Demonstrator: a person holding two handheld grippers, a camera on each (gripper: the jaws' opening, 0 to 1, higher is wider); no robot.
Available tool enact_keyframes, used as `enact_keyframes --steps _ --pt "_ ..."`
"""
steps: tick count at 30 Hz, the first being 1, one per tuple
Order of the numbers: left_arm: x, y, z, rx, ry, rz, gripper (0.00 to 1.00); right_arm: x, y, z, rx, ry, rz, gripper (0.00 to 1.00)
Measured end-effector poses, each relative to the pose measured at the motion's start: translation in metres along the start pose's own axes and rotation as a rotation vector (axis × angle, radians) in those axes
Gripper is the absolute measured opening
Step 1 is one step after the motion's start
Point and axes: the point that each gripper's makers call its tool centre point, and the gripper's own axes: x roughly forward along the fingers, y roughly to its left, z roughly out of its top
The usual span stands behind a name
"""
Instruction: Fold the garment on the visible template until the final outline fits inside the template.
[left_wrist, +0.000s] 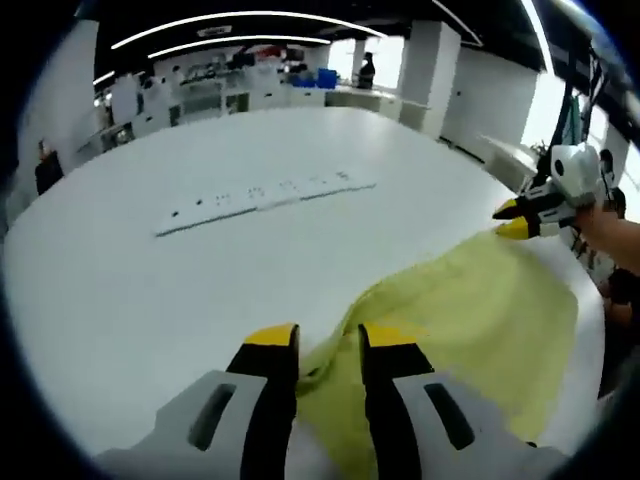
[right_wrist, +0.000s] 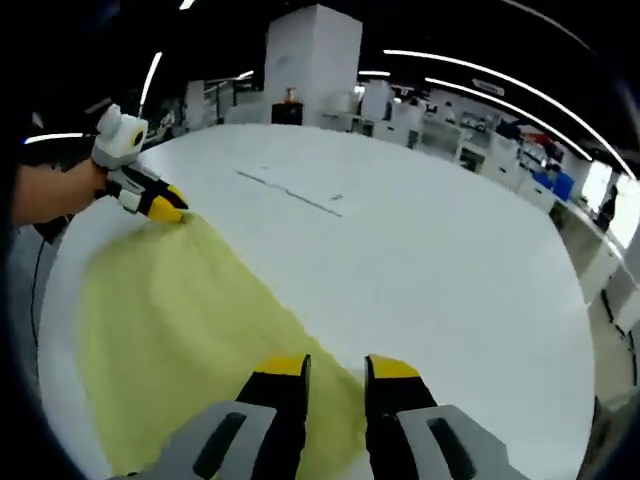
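A large white table (left_wrist: 150, 290) carries the work, and on it, well beyond the cloth in the left gripper view, lies a long flat white strip marked with small dark spots (left_wrist: 262, 196); in the right gripper view the same strip shows as a thin line far across the table (right_wrist: 290, 192). Around the table stand white pillars, white workbenches with blue bins (left_wrist: 318, 78), and a few people in the background; nothing stands between either gripper and the cloth. The pale yellow fabric garment (left_wrist: 470, 330) is spread flat near the table's near edge, its long axis running from one gripper to the other. In the left gripper view it reaches from the left gripper (left_wrist: 328, 345) at the bottom out to the right gripper (left_wrist: 512, 220) at the right edge, narrowing to a corner there. In the right gripper view the garment (right_wrist: 180, 310) stretches from the right gripper (right_wrist: 335, 372) up and left to the left gripper (right_wrist: 172, 212), again tapering to a point. The left gripper's black, yellow-tipped jaws stand a little apart with a bunched fold of cloth between them, pinching it. The right gripper's jaws hold the opposite corner of the garment, tips close together on the cloth. A person's forearm (right_wrist: 50, 192) holds the left gripper.
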Motion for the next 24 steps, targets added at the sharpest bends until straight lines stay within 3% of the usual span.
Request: enact_keyframes --steps 5,9,24 --pt "-0.021 -0.009 0.006 -0.031 -0.062 -0.036 0.33 -0.013 0.005 -0.001 0.036 -0.038 0.005 0.24" --pt "-0.035 -0.017 0.006 -0.054 -0.090 -0.063 0.35 -0.024 0.009 -0.002 0.061 -0.060 0.008 0.26" --pt "-0.072 -0.032 0.000 -0.053 -0.129 -0.082 0.39 -0.065 0.023 -0.004 0.097 -0.127 0.001 0.30"
